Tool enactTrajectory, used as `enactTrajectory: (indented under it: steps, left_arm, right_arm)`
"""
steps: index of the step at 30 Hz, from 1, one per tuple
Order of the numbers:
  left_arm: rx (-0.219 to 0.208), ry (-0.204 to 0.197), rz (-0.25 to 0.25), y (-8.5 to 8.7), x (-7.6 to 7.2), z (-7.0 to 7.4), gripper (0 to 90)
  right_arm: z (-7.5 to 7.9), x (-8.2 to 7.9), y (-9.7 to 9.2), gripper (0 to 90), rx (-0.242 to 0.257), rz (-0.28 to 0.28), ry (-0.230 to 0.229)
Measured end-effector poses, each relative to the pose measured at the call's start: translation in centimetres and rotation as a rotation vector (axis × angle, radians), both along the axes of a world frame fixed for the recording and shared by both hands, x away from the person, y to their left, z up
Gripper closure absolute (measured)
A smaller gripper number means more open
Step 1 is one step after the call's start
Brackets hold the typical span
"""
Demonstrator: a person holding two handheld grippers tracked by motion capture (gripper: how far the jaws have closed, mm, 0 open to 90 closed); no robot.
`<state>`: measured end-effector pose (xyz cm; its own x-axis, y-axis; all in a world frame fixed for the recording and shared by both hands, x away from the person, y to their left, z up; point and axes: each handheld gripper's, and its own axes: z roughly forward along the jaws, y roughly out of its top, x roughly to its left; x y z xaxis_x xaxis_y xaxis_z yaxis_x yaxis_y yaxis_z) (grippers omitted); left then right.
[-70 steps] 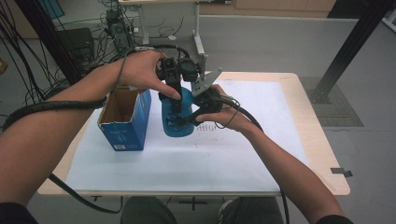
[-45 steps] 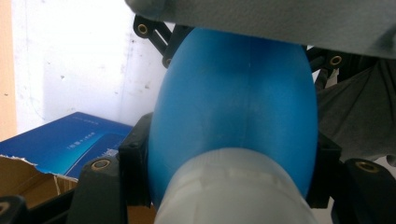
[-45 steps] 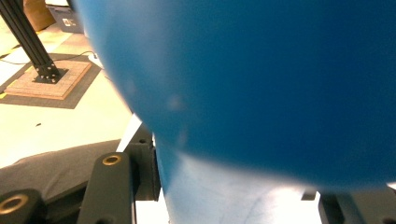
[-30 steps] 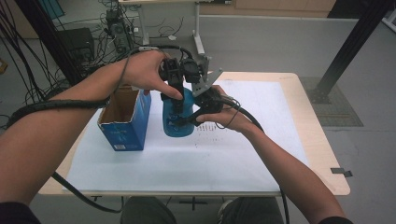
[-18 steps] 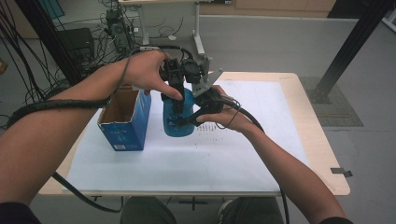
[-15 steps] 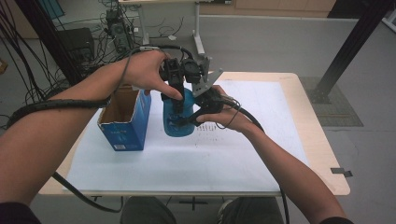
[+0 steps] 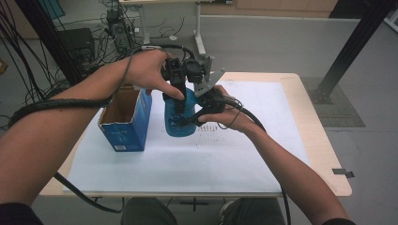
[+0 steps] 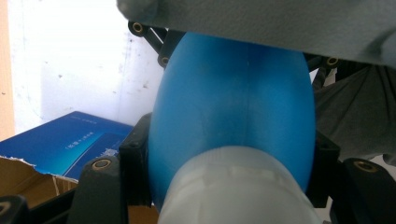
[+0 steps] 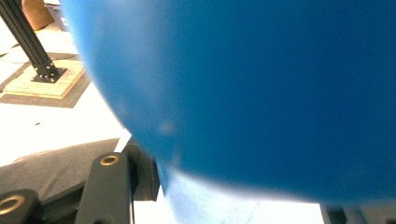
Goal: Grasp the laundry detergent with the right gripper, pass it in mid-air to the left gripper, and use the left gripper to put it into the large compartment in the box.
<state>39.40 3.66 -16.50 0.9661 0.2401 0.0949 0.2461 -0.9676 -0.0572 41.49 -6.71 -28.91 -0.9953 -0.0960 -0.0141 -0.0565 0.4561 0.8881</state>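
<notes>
The blue bottle (image 7: 179,117) stands on the white surface (image 7: 234,159), just beside the open blue box (image 7: 126,123). The left gripper (image 7: 177,93) comes down from above, its jaws pinching the bottle's pale cap end. The right gripper (image 7: 197,112) has its jaws pressed on the round side. The bottle looks smooth and probably slippery, maybe squashy plastic, so holding low and near the neck seems safest.
</notes>
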Motion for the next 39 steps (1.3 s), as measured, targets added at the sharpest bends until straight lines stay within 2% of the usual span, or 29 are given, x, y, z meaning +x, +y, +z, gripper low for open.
enactTrajectory:
  steps: [20, 39]
  left_arm:
    - [-0.001, -0.006, 0.006, 0.2, -0.17, 0.21, 37.5]
    - [0.005, 0.001, 0.01, 0.12, -0.18, 0.32, 37.5]
  right_arm:
    - [-0.08, 0.1, 0.25, 41.3, 0.019, 0.0, -0.007]
    - [-0.06, 0.04, 0.22, 40.5, 0.024, 0.001, 0.005]
